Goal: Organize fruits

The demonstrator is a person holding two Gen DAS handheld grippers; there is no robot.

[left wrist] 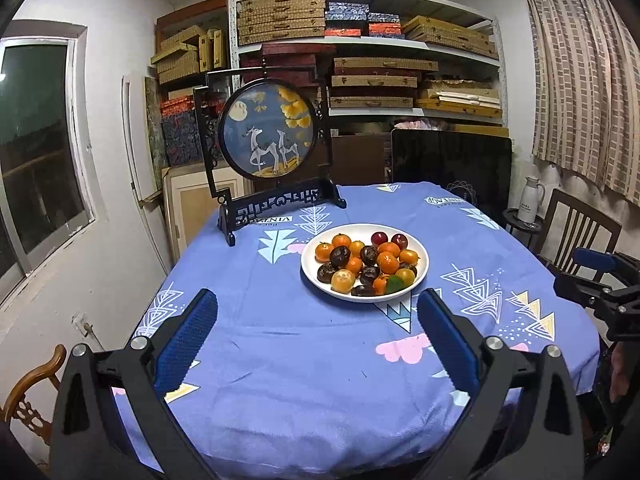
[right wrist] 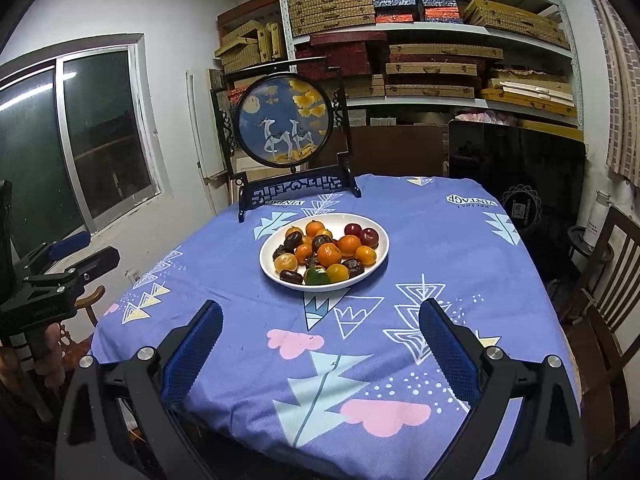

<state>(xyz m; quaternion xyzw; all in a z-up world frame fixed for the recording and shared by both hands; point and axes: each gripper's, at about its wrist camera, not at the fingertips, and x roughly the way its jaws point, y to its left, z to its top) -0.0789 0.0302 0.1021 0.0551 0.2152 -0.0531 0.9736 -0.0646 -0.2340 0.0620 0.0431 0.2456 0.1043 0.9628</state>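
Note:
A white plate [left wrist: 420,250] [right wrist: 382,236] sits in the middle of the table, heaped with small orange citrus [left wrist: 389,263] [right wrist: 329,254], dark brown fruits [left wrist: 340,256] [right wrist: 293,242], two red plums [left wrist: 379,237] [right wrist: 369,237] and one green citrus [left wrist: 395,284] [right wrist: 317,277]. My left gripper [left wrist: 318,308] hangs open over the near cloth, short of the plate, nothing between its blue pads. My right gripper [right wrist: 320,314] is open too, just in front of the plate and empty. Each gripper shows at the edge of the other's view: the right one [left wrist: 600,280], the left one [right wrist: 60,264].
The table wears a blue cloth [left wrist: 300,340] [right wrist: 360,360] printed with trees and clouds. A round deer screen on a black stand [left wrist: 270,132] [right wrist: 286,124] stands behind the plate. Wooden chairs [left wrist: 576,232] [right wrist: 608,288] flank the table; shelves of boxes [left wrist: 368,60] line the back wall.

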